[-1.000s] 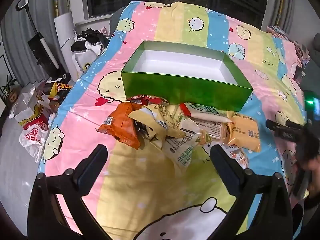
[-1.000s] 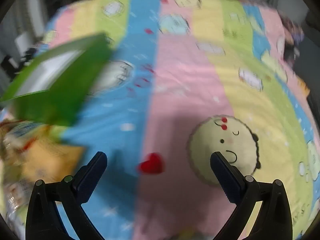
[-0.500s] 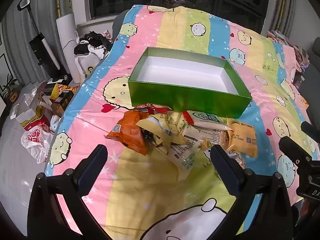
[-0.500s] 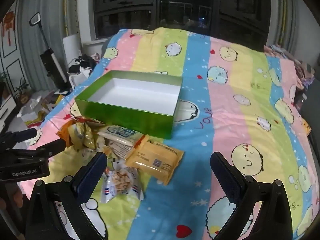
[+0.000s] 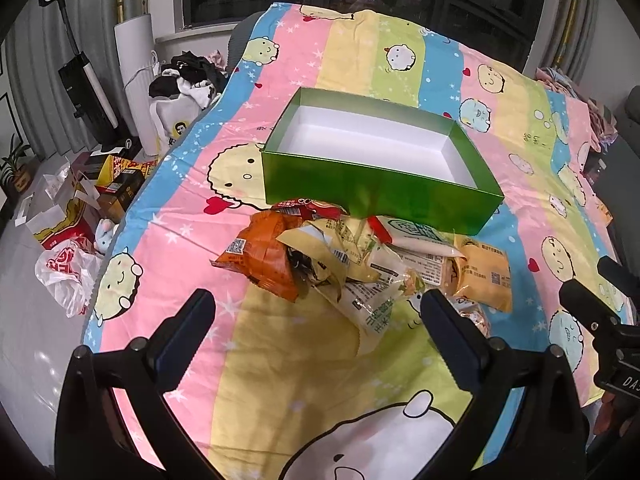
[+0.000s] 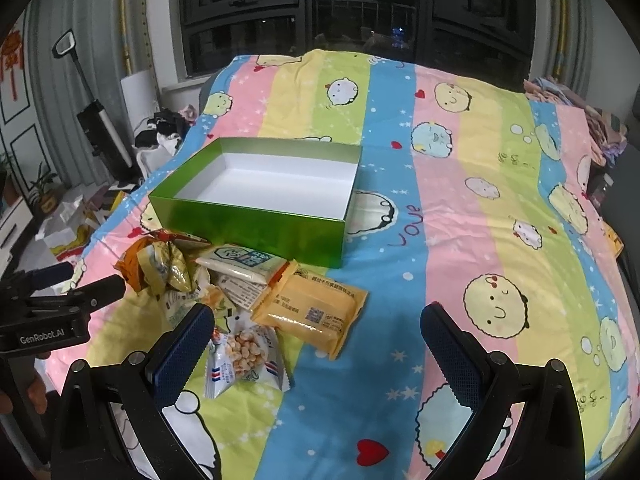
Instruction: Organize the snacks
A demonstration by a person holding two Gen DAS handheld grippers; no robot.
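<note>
An open green box (image 5: 380, 184) with a white inside stands empty on the bed; it also shows in the right wrist view (image 6: 256, 224). A pile of snack packets lies in front of it: an orange packet (image 5: 264, 256), a yellow packet (image 6: 312, 312), a white-green packet (image 6: 240, 264) and a clear peanut packet (image 6: 244, 356). My left gripper (image 5: 316, 320) is open and empty, above the bed just short of the pile. My right gripper (image 6: 316, 336) is open and empty, near the yellow packet.
The bed has a striped cartoon cover (image 6: 480, 208). Left of the bed, the floor holds boxes and bags (image 5: 80, 200), clothes (image 5: 188, 80) and a vacuum (image 5: 84, 92). Dark windows stand behind the bed. Clothes lie at the right edge (image 6: 600, 132).
The right gripper swung from a close, blurred look at the cover to a raised steady view of box and pile. The left gripper pulled back and up a little. Both stayed open.
</note>
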